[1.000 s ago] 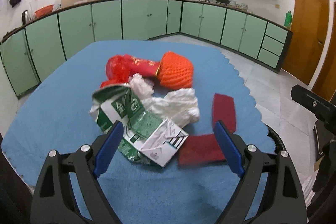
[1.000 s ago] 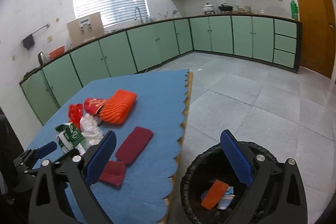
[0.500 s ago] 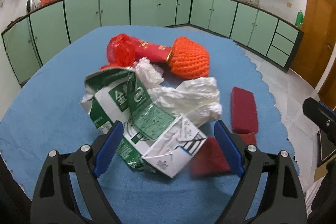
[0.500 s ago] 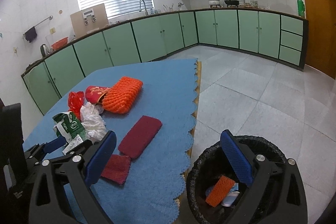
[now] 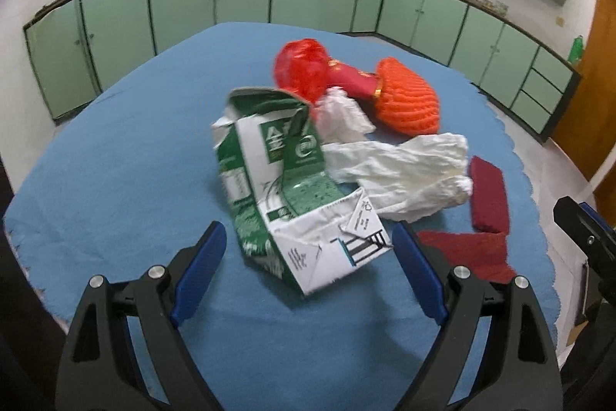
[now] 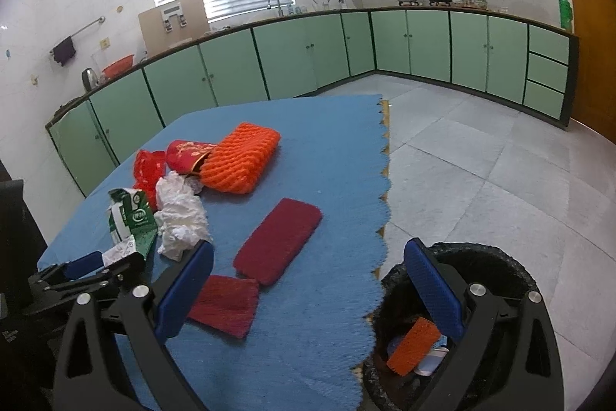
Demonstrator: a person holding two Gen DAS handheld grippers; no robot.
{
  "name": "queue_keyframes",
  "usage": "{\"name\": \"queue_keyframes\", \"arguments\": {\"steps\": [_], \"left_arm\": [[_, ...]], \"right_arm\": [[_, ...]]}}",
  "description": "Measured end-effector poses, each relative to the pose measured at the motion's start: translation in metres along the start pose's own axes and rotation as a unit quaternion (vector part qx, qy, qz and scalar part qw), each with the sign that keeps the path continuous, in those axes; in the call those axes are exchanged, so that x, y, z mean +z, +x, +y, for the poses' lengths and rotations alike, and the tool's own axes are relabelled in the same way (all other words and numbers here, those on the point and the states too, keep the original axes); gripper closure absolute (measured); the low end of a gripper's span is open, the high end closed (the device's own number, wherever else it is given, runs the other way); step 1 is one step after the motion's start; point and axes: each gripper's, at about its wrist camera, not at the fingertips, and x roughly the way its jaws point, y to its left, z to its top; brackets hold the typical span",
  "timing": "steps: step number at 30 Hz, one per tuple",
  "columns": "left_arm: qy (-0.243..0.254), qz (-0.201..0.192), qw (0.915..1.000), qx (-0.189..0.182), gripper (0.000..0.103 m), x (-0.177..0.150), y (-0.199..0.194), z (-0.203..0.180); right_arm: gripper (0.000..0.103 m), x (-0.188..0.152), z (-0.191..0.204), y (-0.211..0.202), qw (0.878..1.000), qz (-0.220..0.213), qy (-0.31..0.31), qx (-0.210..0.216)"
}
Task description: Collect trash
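Observation:
A pile of trash lies on the blue tablecloth (image 5: 115, 160). A crumpled green and white carton (image 5: 292, 187) lies closest to my left gripper (image 5: 308, 268), which is open with the carton's near end between its blue fingers. Behind it lie white tissue (image 5: 404, 172), a red plastic bag (image 5: 300, 68), a red packet and an orange foam net (image 5: 408, 99). Two dark red pads (image 6: 279, 241) (image 6: 225, 303) lie to the right. My right gripper (image 6: 308, 291) is open and empty, over the table edge beside the black bin (image 6: 492, 264).
The bin stands on the tiled floor at the table's right edge and holds an orange piece (image 6: 414, 345) and some other trash. Green cabinets (image 6: 269, 64) line the walls. A brown door (image 5: 593, 83) is at the right.
My left gripper has moved forward and left toward the carton, which now sits between its fingertips. My right gripper has shifted slightly and stays open over the table edge by the bin.

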Motion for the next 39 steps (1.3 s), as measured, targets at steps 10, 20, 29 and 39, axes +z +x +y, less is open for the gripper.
{"name": "queue_keyframes", "arguments": {"steps": [10,20,29,39], "left_arm": [[-0.007,0.017,0.9998,0.008,0.016,0.008,0.014,-0.004],[-0.017,0.012,0.9998,0.001,0.025,0.004,0.016,0.006],[-0.020,-0.004,0.9998,0.000,0.030,-0.004,-0.002,0.024],[-0.032,0.030,0.9990,-0.004,0.025,0.005,0.009,0.034]], "right_arm": [[0.006,0.001,0.007,0.004,1.000,0.003,-0.006,0.002],[0.006,0.001,0.011,0.007,1.000,0.005,-0.013,0.001],[0.006,0.007,0.027,0.007,0.999,0.001,-0.029,0.016],[0.006,0.008,0.040,0.012,0.999,0.007,-0.037,0.023]]}}
